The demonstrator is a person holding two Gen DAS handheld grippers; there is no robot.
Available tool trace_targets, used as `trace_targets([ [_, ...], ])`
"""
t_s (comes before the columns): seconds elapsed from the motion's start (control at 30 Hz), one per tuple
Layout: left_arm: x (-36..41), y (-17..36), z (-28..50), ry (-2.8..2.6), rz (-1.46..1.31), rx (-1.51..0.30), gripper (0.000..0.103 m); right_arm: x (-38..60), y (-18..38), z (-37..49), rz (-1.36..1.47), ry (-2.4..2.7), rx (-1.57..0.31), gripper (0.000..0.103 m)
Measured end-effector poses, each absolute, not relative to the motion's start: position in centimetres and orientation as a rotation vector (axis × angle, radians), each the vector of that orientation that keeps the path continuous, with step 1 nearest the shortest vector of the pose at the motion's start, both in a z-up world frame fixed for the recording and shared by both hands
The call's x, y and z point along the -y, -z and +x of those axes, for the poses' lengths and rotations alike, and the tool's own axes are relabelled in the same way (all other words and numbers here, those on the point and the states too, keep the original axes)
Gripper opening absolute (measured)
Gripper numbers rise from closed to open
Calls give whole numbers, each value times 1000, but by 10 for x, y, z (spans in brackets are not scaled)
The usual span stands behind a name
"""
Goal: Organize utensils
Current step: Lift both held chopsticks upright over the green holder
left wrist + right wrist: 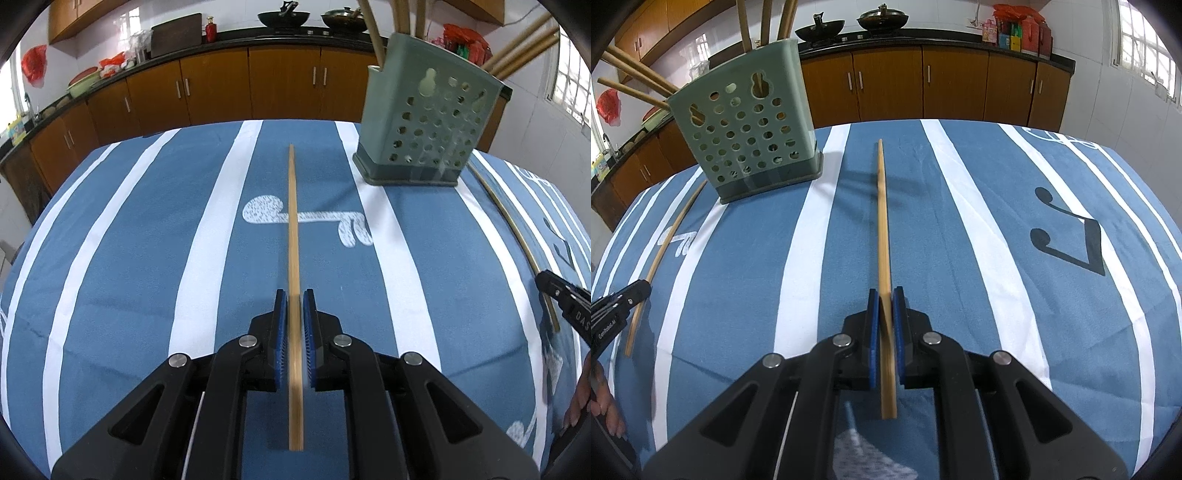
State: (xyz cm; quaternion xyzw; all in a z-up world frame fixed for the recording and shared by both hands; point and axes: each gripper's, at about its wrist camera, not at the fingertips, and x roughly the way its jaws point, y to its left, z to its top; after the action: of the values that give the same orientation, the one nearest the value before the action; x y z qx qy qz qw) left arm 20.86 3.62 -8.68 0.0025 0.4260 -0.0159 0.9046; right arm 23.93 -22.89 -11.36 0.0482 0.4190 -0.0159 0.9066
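Observation:
My left gripper (pixel 294 297) is shut on a bamboo chopstick (pixel 293 236) that points forward over the blue striped tablecloth (pixel 147 258). My right gripper (pixel 885 295) is shut on another bamboo chopstick (pixel 882 221), held above the cloth. A green perforated utensil holder (pixel 424 122) stands at the far right in the left wrist view and at the far left in the right wrist view (pixel 750 136), with several chopsticks (pixel 639 79) sticking out of it. The right gripper's chopstick also shows at the right edge of the left view (pixel 517 236), and the left gripper's at the left of the right view (pixel 661 258).
The table's far edge lies just beyond the holder. Behind it run wooden kitchen cabinets (pixel 221 85) with woks (pixel 282 18) and red bags on the dark counter. A black music note (pixel 1067 236) is printed on the cloth to the right.

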Motion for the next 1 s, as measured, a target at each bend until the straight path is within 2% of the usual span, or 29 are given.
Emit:
trace_targets([
  [0.4,-42,80,196,63,13,-885,7,235,96,224,121,11,-809,8],
  [1.0,-57,-35,158,132,-46,-584,7,251,-20,184,136,-4,-464,8],
])
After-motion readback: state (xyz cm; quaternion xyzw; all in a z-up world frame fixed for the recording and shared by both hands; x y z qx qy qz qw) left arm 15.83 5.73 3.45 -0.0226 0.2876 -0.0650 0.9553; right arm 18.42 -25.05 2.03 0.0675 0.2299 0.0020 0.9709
